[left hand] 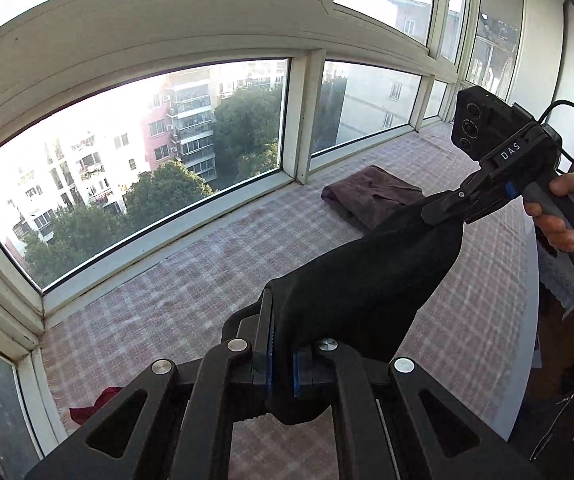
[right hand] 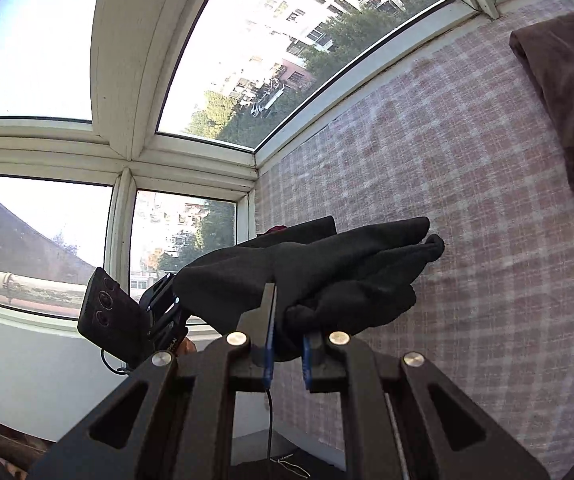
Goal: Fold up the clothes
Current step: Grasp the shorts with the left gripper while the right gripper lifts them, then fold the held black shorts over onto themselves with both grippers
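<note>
Aloft, black garment (left hand: pixel 371 276) stretched between left gripper (left hand: pixel 283 360) and right gripper (right hand: pixel 289 354), both pinching its edges; folded brown garment (left hand: pixel 371 196) on checked cloth (left hand: pixel 207 264), far right by window (left hand: pixel 127 160)

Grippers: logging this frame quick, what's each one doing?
Left gripper: shut on the black garment.
Right gripper: shut on the black garment.

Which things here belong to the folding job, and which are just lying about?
In the job: black garment, left tool, right tool, brown folded garment.
Lying about: red cloth, checked cover, windows.
</note>
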The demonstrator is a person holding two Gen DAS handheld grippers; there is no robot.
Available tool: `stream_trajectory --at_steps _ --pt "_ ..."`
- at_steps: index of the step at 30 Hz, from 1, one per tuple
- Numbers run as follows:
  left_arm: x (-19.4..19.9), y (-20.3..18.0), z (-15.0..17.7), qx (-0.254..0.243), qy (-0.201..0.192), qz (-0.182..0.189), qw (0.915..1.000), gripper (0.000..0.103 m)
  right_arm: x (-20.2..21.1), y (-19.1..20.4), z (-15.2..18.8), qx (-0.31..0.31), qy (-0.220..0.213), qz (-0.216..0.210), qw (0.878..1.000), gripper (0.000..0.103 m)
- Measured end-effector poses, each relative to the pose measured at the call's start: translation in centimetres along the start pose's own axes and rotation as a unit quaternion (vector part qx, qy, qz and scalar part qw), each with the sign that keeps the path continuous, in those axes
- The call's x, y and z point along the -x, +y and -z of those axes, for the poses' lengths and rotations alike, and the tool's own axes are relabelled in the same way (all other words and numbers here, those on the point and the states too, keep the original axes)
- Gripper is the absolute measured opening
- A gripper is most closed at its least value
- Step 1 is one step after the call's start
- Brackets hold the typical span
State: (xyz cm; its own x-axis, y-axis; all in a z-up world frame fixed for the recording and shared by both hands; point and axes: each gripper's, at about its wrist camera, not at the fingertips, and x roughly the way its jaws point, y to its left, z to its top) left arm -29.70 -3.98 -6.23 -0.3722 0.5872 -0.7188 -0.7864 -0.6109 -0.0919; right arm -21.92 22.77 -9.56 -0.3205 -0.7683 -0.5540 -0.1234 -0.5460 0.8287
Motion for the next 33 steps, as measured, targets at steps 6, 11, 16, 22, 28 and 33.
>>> stream_trajectory --at_steps 6,11,16,22,28,33 --pt "-0.5 -5.4 -1.0 -0.026 0.027 0.018 0.9991 0.005 4.5 -2.1 3.2 -0.022 -0.001 0.004 1.000 0.010" --pt "-3.2 -10.2 -4.3 -0.035 0.032 0.025 0.9986 0.005 9.1 -4.4 2.4 -0.017 -0.007 0.010 1.000 0.010" --pt "-8.0 -14.0 -10.2 -0.017 0.022 0.014 0.9995 0.005 14.5 -7.6 -2.7 -0.005 0.004 0.020 1.000 0.010" --pt "-13.4 -16.5 -20.5 0.019 -0.033 -0.034 0.9987 0.005 23.3 -8.4 -12.6 0.046 -0.020 0.031 0.998 0.010" --pt "-17.9 -18.3 -25.5 0.005 -0.115 -0.066 0.9912 0.005 28.5 -8.2 -19.3 0.125 -0.049 0.043 0.990 0.010" --pt "-26.5 -20.7 -18.2 0.017 -0.065 -0.044 0.9968 0.005 24.2 -16.5 -18.8 0.157 -0.003 0.128 0.979 0.010"
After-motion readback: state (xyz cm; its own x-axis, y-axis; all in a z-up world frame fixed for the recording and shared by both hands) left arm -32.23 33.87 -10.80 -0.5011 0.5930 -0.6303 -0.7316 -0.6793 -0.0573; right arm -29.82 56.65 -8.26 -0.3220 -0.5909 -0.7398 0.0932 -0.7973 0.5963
